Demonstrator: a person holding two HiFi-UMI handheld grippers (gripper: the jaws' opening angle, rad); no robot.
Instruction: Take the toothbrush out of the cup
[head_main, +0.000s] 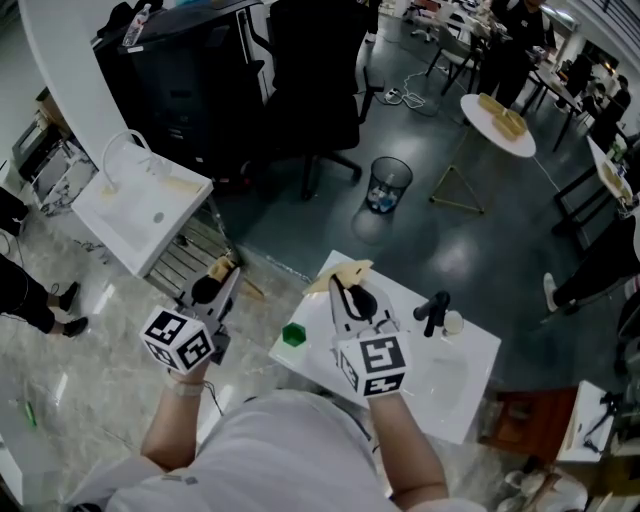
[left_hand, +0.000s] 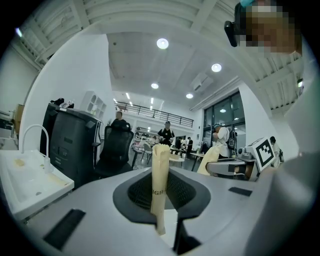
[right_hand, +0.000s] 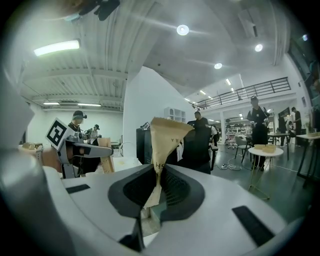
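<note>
Two grippers held up near the white surface (head_main: 470, 390), each clenched on tan paper
The left gripper (head_main: 221, 273) pinches a paper strip (left_hand: 160, 180) and the right gripper (head_main: 346, 287) a torn flap (right_hand: 167, 132), likely a wrapper held between them; a small cup (head_main: 453, 322) stands on the surface, toothbrush not discernible

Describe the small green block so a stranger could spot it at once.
Find the white table just ahead of the person in the head view. Near its left corner, left of the right gripper clamping tan paper, sits the green block. It is the only green thing there, small and boxy.
</note>
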